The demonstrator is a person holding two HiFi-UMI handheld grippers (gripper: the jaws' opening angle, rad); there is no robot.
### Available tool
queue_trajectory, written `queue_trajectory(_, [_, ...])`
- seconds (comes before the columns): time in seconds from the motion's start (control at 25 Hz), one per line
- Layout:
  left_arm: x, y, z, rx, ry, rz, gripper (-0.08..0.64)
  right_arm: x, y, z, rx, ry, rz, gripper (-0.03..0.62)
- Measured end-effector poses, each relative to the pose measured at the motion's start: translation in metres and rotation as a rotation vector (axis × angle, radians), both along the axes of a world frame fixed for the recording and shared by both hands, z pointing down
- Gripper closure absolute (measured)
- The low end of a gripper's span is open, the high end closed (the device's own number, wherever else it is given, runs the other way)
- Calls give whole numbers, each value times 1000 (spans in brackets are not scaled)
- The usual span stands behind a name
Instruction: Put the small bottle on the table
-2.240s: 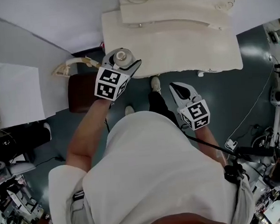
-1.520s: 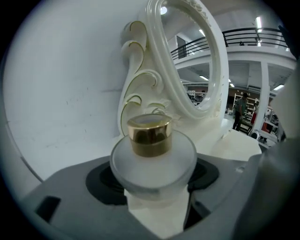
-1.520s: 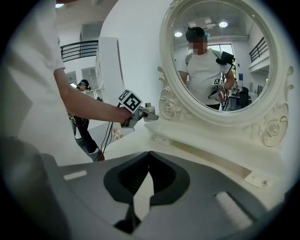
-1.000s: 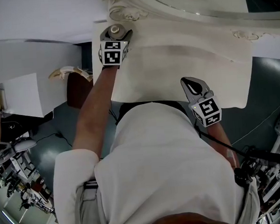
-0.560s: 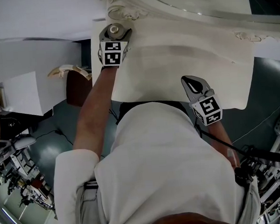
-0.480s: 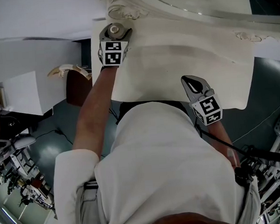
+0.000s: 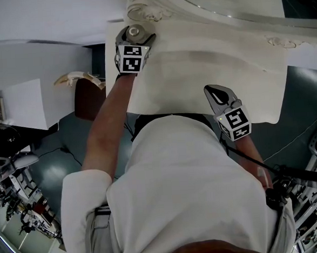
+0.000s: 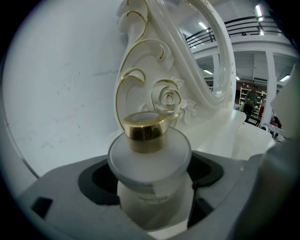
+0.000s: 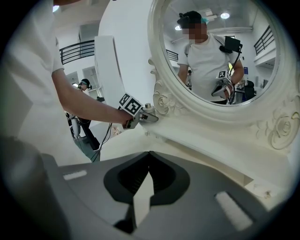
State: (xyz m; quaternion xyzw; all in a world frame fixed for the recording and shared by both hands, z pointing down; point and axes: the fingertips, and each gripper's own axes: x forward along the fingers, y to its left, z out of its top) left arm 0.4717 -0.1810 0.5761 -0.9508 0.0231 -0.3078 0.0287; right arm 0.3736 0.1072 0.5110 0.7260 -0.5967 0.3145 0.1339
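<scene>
In the head view, the left claw (image 7: 136,35) reaches out to the far left corner of the white dressing-table surface (image 7: 197,66). The small round frosted-glass bottle with a gold cap (image 7: 135,29) sits between the claw's two sides. The right claw (image 7: 217,95) hangs over the near edge of the surface, well apart from the bottle. In the left gripper view, the bottle stands up straight and looks to be resting on the surface. It is just in front of the curly white mirror frame with gold lines (image 8: 140,70). The claw's sides have just been opening. Now they are wide apart, with the bottle between them but not squeezed. In the right gripper view, the right claw's tips are pressed together with nothing inside, and it faces the big round mirror (image 9: 215,51). I think this is the letting-go step, so the job looks almost done. Next, the left claw should slide straight back, slowly, so its sides do not bump the bottle and tip it.
</scene>
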Motion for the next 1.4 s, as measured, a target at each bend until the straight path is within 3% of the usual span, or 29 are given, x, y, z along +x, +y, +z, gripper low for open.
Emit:
queue_trajectory(0.28, [-36,-4,-9,-8,2,11,118,-19,-12,-6,-2,22,-12,591])
queue_trajectory(0.6, [-111,-12,-33,-101,30,16,127,-54,-42,-23,13,74,-25,591])
queue_trajectory(0.84, [-181,-19,-55,-151,67,42,288,-89,-74,-34,8,111,-25,591])
queue_trajectory(1.08, [-258,-24,-72,-137,91,54,539,-138,-99,-36,20,140,-6,591])
queue_trajectory(1.24, [-309,-19,-89,-165,114,105,560,-176,-114,-38,28,155,16,591])
queue_trajectory(1.4, [-369,-6,-98,-250,113,200,558,-225,-132,-41,35,170,34,591])
